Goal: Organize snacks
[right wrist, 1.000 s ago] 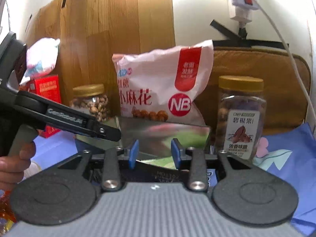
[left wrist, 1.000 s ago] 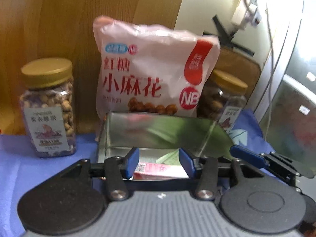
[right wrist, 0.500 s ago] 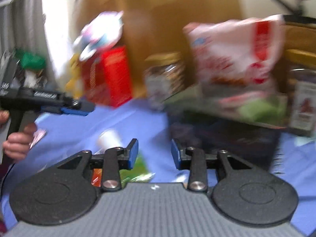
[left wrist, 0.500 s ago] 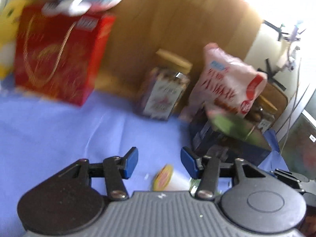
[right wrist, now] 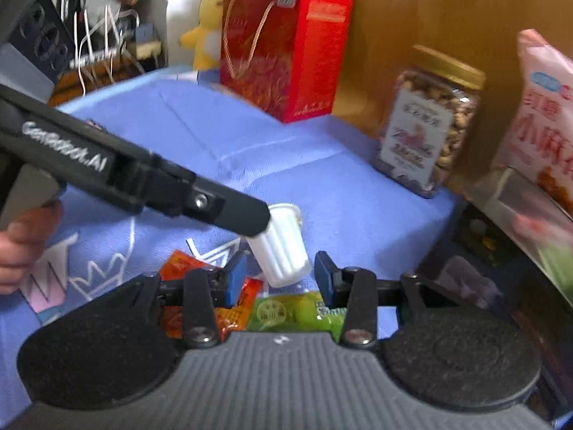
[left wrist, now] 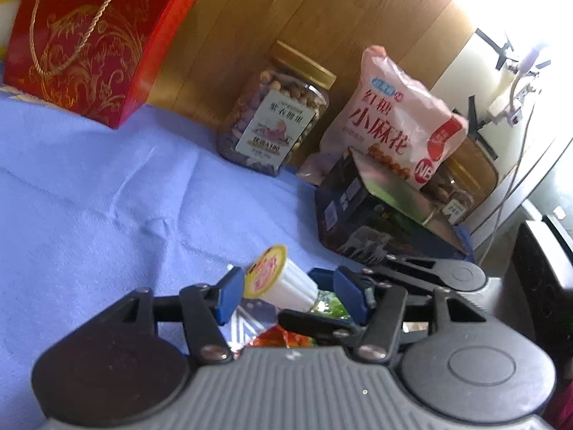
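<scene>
Left view: the left gripper [left wrist: 288,297] has been swung away from the tin box [left wrist: 386,222] & is now set wide around a little white cup [left wrist: 283,283], not yet squeezed.

Right view: the right gripper [right wrist: 281,277] is also wide, empty, near the cup [right wrist: 281,247]. Next pick is likely the cup.

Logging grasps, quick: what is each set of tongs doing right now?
Left tongs: open, around the lying white cup, not gripping.
Right tongs: open, holding nothing.
</scene>
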Tool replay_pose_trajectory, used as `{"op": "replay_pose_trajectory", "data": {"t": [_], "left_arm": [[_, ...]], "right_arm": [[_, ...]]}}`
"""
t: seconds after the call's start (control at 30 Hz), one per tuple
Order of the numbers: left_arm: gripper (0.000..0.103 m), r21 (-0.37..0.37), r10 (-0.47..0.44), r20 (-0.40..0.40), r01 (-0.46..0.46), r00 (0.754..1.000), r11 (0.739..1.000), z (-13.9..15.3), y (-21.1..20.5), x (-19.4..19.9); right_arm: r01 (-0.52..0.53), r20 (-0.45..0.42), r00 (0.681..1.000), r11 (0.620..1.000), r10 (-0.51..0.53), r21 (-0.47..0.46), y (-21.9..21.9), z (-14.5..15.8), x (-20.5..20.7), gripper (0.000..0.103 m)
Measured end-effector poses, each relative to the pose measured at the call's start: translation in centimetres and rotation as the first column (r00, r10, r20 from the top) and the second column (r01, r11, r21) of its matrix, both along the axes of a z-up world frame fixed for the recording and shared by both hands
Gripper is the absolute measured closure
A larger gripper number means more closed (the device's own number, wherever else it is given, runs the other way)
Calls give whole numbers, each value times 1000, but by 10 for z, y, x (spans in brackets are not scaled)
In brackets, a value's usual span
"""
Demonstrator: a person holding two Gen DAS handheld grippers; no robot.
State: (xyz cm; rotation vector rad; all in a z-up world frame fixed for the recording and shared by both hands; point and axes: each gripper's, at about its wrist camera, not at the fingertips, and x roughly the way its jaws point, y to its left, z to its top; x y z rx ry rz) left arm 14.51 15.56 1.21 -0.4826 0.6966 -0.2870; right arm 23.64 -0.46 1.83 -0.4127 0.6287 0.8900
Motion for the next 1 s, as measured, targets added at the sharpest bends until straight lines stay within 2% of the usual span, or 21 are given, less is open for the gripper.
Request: {"op": "replay_pose_trajectory", "data": {"t": [0.07, 0.1, 0.13, 0.23, 0.3, 0.47, 0.6, 0.67, 0.77, 0.83, 0.9, 1.0], "left_arm": [[48, 14, 7, -10, -7, 1000, 1000, -5, -2, 4], [56, 18, 9, -23, -8, 1000, 1000, -9, -4, 6], [58, 16, 6, -44, -5, 999, 1000, -13, -5, 9], [63, 21, -9, -27, 9, 1000, 1000, -9, -10, 8], [63, 25, -21, -8, 21, 1000, 999, -1, -16, 8], [63, 73, -69, 89, 62, 994, 995, 32, -48, 18], [63, 117, -129, 163, 111, 978, 987, 58, -83, 40], [63, 132, -156, 189, 132, 969, 982, 67, -100, 57], [62, 152, -174, 199, 145, 965, 978, 69, -121, 81], [62, 165, -174, 179, 145, 968, 976, 64, -129, 96], [61, 179, -164, 154, 136, 974, 974, 58, -132, 104], [58, 192, -171, 125, 145, 977, 971, 51, -133, 109]], "right_arm": [[-6, -3, 1000, 1000, 6, -19, 6, -6, 4, 59], [-6, -2, 1000, 1000, 6, -8, 4, -7, 4, 59], [-6, -5, 1000, 1000, 6, 1, 4, -7, 5, 63], [10, 3, 1000, 1000, -10, 16, -3, -5, 0, 64], [13, 18, 1000, 999, -14, 38, -10, -1, -5, 64], [85, 140, 985, 991, -100, 107, -39, 23, -15, 64], [164, 236, 952, 975, -197, 152, -67, 43, -13, 64], [218, 256, 931, 959, -259, 179, -82, 52, -4, 64], [279, 247, 913, 938, -326, 207, -98, 55, 16, 64], [307, 229, 907, 928, -352, 210, -104, 51, 28, 64], [318, 205, 912, 927, -356, 198, -105, 42, 39, 63], [314, 224, 905, 924, -361, 218, -105, 37, 42, 62]]}}
